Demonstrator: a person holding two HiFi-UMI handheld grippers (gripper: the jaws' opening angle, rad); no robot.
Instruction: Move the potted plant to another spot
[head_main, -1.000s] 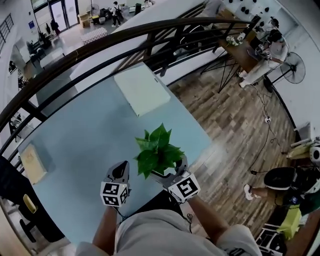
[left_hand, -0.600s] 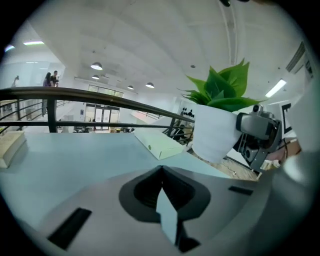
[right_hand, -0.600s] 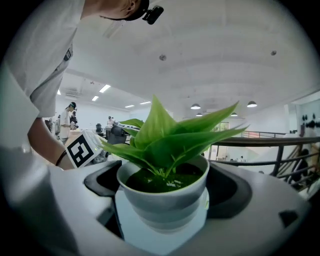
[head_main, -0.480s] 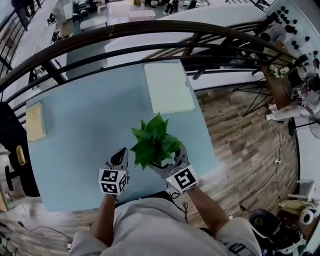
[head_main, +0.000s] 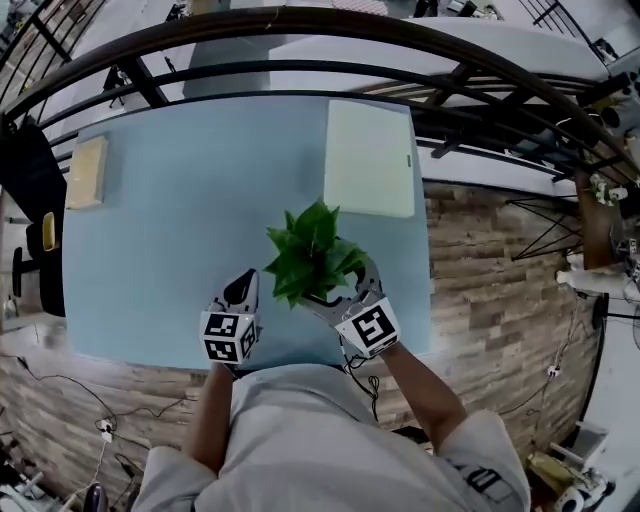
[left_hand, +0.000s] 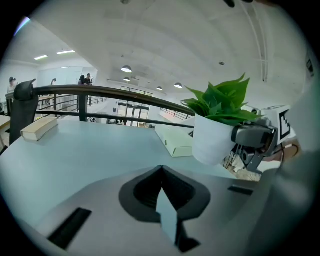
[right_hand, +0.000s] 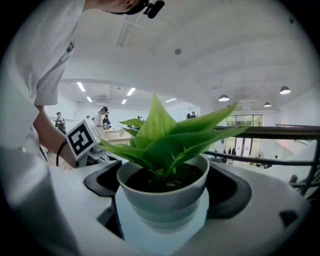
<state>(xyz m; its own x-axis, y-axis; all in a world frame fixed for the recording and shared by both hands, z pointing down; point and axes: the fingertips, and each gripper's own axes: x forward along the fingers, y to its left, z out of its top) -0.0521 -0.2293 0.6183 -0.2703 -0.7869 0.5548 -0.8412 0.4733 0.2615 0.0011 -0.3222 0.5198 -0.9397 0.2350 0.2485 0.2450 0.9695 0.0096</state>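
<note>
Under both pairs of jaws we see the light blue table (head_main: 150, 250). Beyond our right jaws, well apart, lies a flat pale green box (head_main: 368, 155). The potted plant (right_hand: 162, 170) stands upright between the jaws of our right gripper (head_main: 335, 288), which clasp its white pot on both sides; we cannot tell if the pot touches the table. Our left gripper (head_main: 242, 290) hangs just left of the plant, jaws pressed together on nothing. Far ahead and left of them rests a tan block (head_main: 87, 172).
</note>
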